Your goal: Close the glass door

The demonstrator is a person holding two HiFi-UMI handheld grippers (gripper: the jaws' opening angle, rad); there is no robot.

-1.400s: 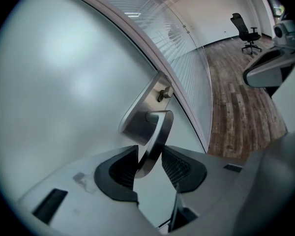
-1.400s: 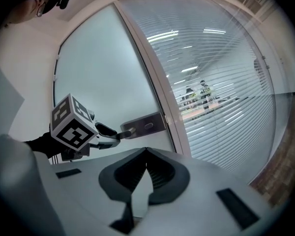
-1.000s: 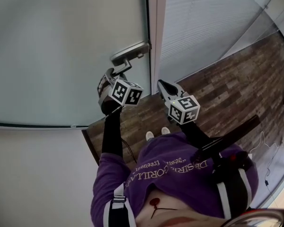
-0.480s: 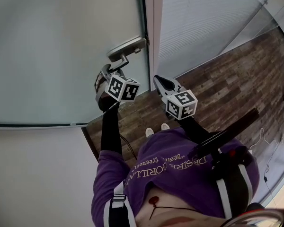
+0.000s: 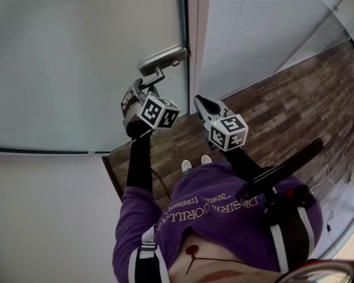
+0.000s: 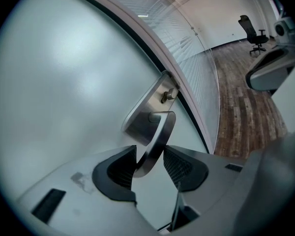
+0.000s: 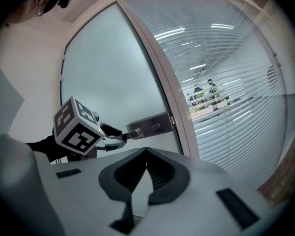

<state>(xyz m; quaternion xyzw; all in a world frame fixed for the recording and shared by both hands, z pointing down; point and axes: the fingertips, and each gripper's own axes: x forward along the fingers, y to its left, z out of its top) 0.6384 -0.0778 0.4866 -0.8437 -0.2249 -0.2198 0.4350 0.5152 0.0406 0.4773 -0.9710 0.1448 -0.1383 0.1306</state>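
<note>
Door: one frosted glass door [image 5: 76, 58], left of the frame [image 5: 196, 40]. Its free edge sits at the frame; latched or not, can't tell from these angles.
Handle: one metal lever handle [image 6: 155, 141] on one backplate [image 6: 146, 116], at the door's right edge.
Left gripper [image 6: 150, 156]: fingers clamped across the lever, towards its free end.
Right gripper [image 7: 146, 154]: fingers together, nothing between them, hanging free just right of the handle.
Handling: panel is probably heavy and stiff, and glass won't like a slam, so move it slowly. The lever is smooth metal and likely slippery.
Hold point: the lever, where the left gripper has it.
Count: 1 door, 1 handle, 2 grippers.
</note>
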